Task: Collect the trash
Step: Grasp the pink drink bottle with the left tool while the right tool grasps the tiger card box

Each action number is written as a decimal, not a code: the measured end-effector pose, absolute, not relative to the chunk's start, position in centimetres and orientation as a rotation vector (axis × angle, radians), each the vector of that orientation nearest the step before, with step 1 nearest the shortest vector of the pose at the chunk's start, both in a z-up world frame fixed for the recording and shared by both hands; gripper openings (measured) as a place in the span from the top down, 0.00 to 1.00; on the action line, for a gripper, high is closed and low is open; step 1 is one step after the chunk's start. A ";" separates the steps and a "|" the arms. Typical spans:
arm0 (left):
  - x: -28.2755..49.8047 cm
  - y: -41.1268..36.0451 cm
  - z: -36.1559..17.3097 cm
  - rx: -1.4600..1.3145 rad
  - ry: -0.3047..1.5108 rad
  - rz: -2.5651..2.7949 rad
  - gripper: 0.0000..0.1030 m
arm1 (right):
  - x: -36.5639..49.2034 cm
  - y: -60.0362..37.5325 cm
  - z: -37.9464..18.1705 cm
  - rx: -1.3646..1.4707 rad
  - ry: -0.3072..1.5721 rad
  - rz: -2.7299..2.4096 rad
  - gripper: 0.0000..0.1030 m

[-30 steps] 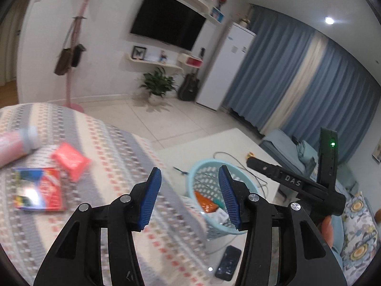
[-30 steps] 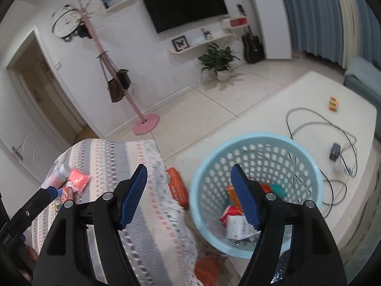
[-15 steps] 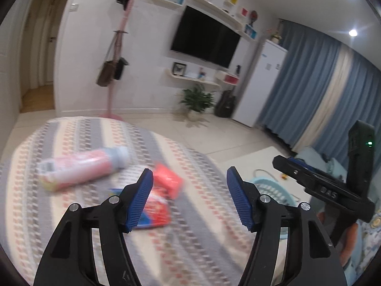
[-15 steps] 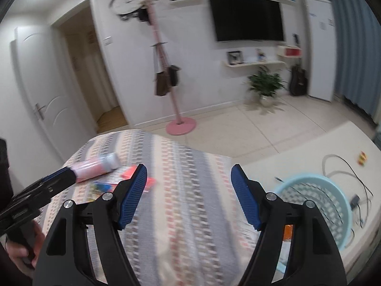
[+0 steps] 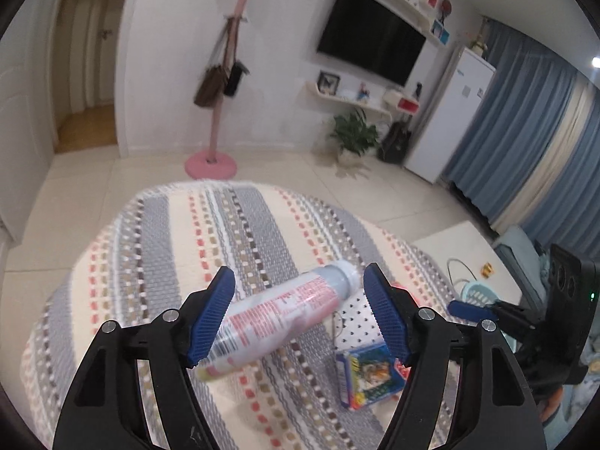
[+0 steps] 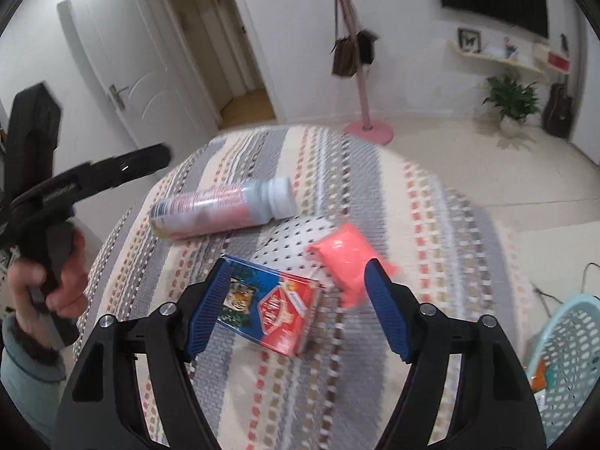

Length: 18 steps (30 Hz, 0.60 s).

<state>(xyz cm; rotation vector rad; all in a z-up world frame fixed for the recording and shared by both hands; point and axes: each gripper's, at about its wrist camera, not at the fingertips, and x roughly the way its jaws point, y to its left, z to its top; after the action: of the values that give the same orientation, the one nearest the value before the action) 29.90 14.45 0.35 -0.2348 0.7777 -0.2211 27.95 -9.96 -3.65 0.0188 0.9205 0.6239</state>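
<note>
Honestly, with both grippers [image 5: 298, 317] [image 6: 296, 309] wide open and empty, that bottle [image 5: 275, 324] lying on the tablecloth [image 5: 157, 247] looks light, slick and rolly, so pinch mid-body.

Count on striped tablecloth [image 6: 431, 225]: 1 bottle [image 6: 221, 208], lying on its side; 1 flat blue-and-red packet [image 6: 273, 309]; 1 pink pouch [image 6: 347, 258]. Total loose items on cloth: 3. Beside the table: 1 pale blue basket [image 6: 562, 341]. Grippers in view: 2, left gripper [image 5: 300, 318] and right gripper [image 6: 298, 307].
</note>
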 end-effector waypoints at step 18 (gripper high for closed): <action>28.9 14.0 -3.8 -0.104 0.955 -0.373 0.24 | 25.0 -7.4 -7.1 -0.111 1.043 0.777 0.43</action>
<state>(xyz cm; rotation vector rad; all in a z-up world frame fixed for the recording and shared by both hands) 28.93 13.98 -3.78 -0.1044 0.9554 -0.3731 25.03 -7.42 -7.11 -0.1108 1.0429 0.7773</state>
